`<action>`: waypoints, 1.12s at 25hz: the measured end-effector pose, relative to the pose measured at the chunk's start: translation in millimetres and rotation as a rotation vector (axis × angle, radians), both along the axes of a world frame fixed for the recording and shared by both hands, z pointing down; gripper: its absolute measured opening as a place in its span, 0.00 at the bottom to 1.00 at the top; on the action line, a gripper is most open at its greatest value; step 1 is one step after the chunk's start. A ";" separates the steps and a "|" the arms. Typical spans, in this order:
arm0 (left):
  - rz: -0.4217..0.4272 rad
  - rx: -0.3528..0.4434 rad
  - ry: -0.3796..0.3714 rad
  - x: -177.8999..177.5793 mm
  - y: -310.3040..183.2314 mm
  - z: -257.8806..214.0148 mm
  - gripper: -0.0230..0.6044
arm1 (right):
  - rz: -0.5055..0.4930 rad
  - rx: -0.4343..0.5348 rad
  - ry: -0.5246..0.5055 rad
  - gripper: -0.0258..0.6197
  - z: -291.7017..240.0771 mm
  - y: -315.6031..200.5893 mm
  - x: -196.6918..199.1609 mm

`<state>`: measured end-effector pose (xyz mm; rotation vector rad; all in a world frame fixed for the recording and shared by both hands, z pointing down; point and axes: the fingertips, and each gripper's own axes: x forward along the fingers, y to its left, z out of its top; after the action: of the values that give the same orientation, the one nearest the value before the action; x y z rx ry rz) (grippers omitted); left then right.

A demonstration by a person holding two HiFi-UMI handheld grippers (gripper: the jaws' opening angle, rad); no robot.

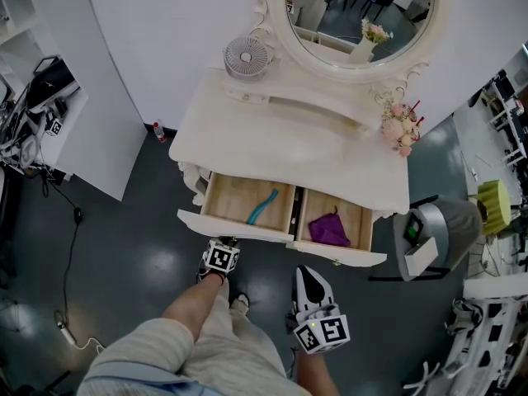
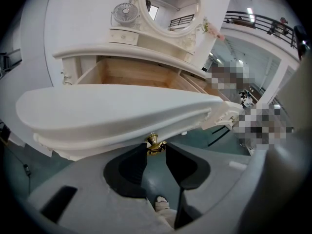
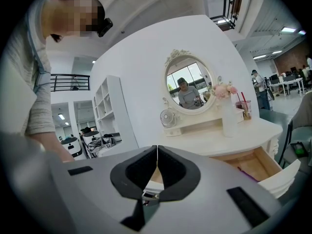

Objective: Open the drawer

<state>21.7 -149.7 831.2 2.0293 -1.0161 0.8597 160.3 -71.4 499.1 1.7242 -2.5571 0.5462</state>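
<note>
A white dressing table has two drawers, and both stand pulled out. The left drawer holds a teal thing; the right drawer holds a purple cloth. My left gripper is at the left drawer's front. In the left gripper view its jaws close on the small brass knob under the curved white drawer front. My right gripper hangs below the right drawer, apart from it, with its jaws shut and nothing between them.
On the table top stand a small fan, an oval mirror and pink flowers. A grey device on a stand is just right of the table. The person's legs are in front, on the dark floor.
</note>
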 end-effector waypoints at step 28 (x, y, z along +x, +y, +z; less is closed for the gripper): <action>0.042 -0.036 0.009 -2.6 22.1 -2.1 0.25 | -0.023 0.001 0.007 0.05 -4.0 6.4 -13.3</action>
<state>19.1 -127.6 829.2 2.0287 -0.9496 0.8842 147.0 -65.0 495.0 1.6917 -2.5690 0.5369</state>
